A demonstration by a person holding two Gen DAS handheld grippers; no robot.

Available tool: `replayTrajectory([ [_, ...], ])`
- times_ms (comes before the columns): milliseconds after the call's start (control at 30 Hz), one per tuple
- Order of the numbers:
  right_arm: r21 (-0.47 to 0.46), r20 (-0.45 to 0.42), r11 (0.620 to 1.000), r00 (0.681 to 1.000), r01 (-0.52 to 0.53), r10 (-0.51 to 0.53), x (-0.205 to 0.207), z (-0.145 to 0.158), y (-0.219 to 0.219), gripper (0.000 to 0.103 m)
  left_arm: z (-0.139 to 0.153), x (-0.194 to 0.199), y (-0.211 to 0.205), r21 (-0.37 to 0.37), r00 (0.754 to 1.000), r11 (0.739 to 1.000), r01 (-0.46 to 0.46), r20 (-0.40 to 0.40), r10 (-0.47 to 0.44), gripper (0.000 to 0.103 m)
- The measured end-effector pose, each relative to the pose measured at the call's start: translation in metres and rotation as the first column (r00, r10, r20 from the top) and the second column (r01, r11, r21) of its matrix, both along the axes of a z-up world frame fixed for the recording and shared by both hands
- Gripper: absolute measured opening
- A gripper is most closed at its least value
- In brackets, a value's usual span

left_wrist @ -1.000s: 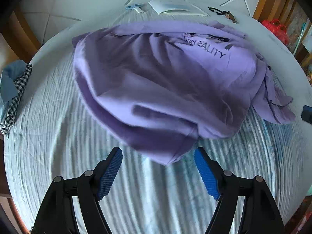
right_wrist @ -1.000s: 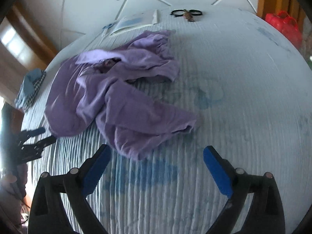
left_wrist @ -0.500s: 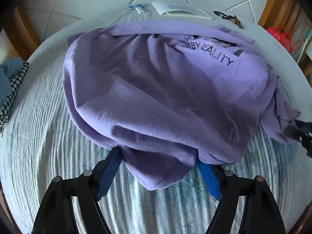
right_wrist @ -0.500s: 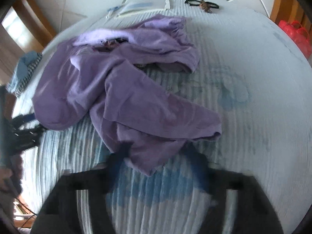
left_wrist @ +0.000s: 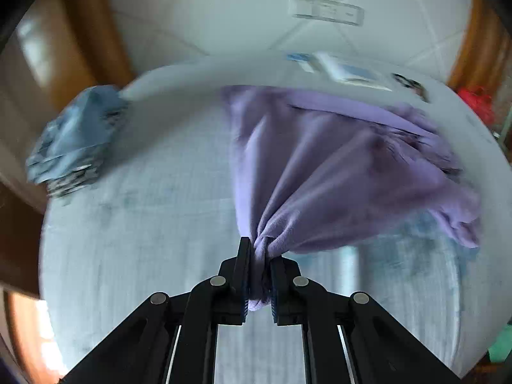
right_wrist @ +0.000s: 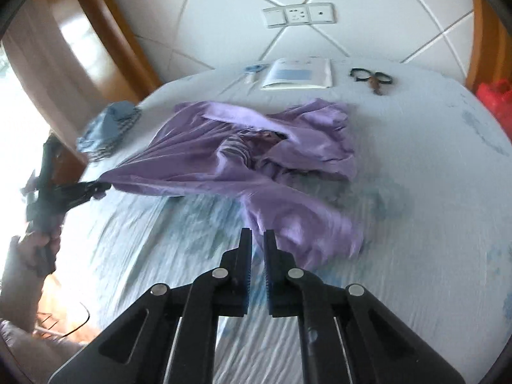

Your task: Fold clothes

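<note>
Ribbed pale bedspread (right_wrist: pixel 416 224), left gripper (left_wrist: pixel 259 256) jaws pinching bunched purple shirt (left_wrist: pixel 336 176), right gripper (right_wrist: pixel 257 243) jaws nearly together, empty.

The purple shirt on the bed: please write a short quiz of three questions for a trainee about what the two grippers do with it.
1. True or false: the left gripper is shut on the purple shirt.
2. The right gripper holds: A) a sleeve, B) the scissors, C) nothing.
3. Fill in: near the bed's far edge, left of the scissors, lies a white ____.

Key: 1 true; 2 C, its jaws are nearly closed with no cloth between them; 3 booklet.
</note>
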State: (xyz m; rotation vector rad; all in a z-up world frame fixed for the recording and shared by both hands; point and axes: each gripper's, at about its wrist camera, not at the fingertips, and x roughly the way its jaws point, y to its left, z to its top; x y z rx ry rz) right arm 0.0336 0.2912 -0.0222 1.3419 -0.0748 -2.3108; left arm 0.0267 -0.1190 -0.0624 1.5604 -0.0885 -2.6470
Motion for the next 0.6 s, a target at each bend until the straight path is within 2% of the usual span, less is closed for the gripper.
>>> replayTrajectory([
  [67,-0.001,0.025,1.000,0.999,0.031,-0.031,0.000,-0.006,0.005,0.008,-0.001,0.008,-0.025,-0.036,0.998,0.998,-0.058,0.008,0.059,0.010],
  [133,0.003,0.050,0.997,0.996,0.071,-0.071,-0.002,-0.015,0.011,0.009,-0.008,0.013,-0.046,-0.041,0.994,0.994,-0.105,0.033,0.106,0.011],
  [200,0.003,0.080,0.993,0.990,0.121,-0.120,-0.007,-0.027,0.017,0.023,-0.020,0.012,-0.058,-0.005,0.989,0.993,-0.121,0.082,0.121,0.015],
  [267,-0.007,0.106,0.987,0.982,0.158,-0.157,-0.013,-0.039,0.021,0.065,-0.033,0.011,-0.063,0.045,0.984,0.992,-0.118,0.139,0.110,0.018],
  [300,-0.015,0.117,0.985,0.979,0.172,-0.169,-0.016,-0.044,0.022,0.070,-0.033,0.011,-0.061,0.062,0.984,0.991,-0.115,0.144,0.105,0.023],
  [367,-0.017,0.126,0.984,0.976,0.178,-0.175,-0.023,-0.051,0.022,0.071,-0.030,0.014,-0.057,0.098,0.986,0.990,-0.106,0.138,0.092,0.032],
  [433,0.001,0.125,0.982,0.974,0.189,-0.187,-0.031,-0.058,0.020,0.071,-0.018,0.016,-0.052,0.147,0.993,0.986,-0.083,0.095,0.070,0.046],
  [500,0.014,0.146,0.978,0.967,0.209,-0.208,-0.040,-0.068,0.019,0.071,-0.011,0.011,-0.048,0.161,0.996,0.984,-0.072,0.055,0.064,0.057],
  [600,0.048,0.167,0.973,0.959,0.226,-0.231,-0.057,-0.083,0.012,0.067,-0.021,-0.007,-0.047,0.136,0.995,0.987,-0.088,0.064,0.080,0.058],
])
